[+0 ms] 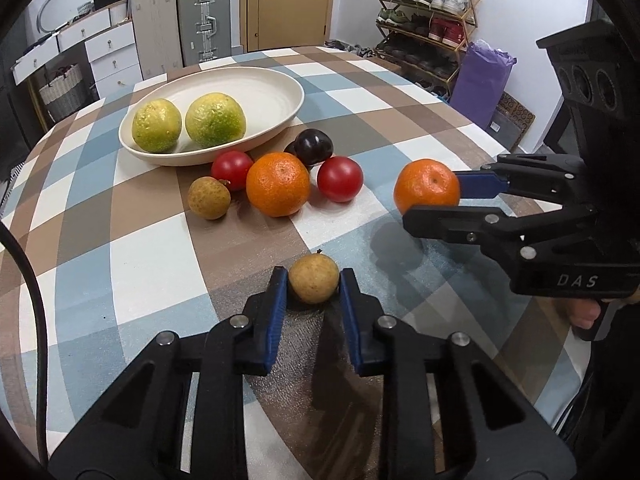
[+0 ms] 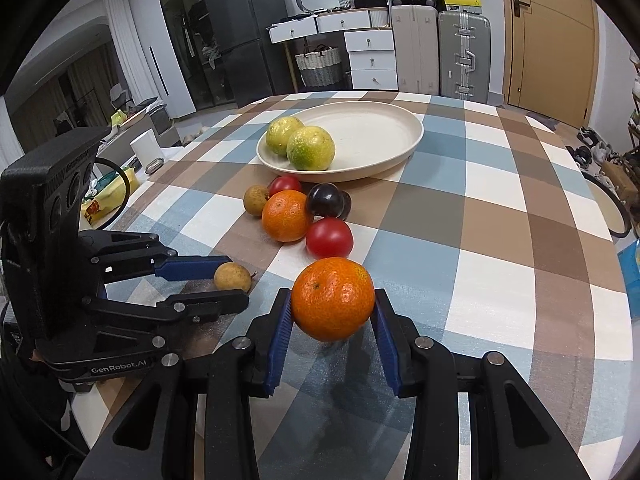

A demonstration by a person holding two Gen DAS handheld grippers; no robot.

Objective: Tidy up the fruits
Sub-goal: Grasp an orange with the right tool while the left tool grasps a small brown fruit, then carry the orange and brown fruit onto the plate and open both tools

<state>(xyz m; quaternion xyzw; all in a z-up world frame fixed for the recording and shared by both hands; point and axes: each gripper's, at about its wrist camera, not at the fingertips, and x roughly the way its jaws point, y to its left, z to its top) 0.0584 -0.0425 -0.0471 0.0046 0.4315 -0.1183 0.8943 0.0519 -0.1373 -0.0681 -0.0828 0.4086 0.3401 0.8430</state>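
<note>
My left gripper (image 1: 314,280) is shut on a small tan longan (image 1: 314,283), low over the checked tablecloth; it also shows in the right wrist view (image 2: 233,277). My right gripper (image 2: 333,302) is shut on an orange mandarin (image 2: 333,298), lifted above the cloth; the mandarin also shows in the left wrist view (image 1: 427,187). A cream oval plate (image 1: 276,84) holds two green-yellow citrus fruits (image 1: 215,120). In front of the plate lie a second mandarin (image 1: 278,184), two red tomatoes (image 1: 340,179), a dark plum (image 1: 314,145) and another longan (image 1: 209,197).
The round table's edge curves close on the right (image 2: 608,240) and left (image 1: 24,184). A shoe rack (image 1: 428,20), a purple bag (image 1: 482,80), suitcases (image 1: 204,20) and white drawers (image 1: 112,52) stand beyond the table.
</note>
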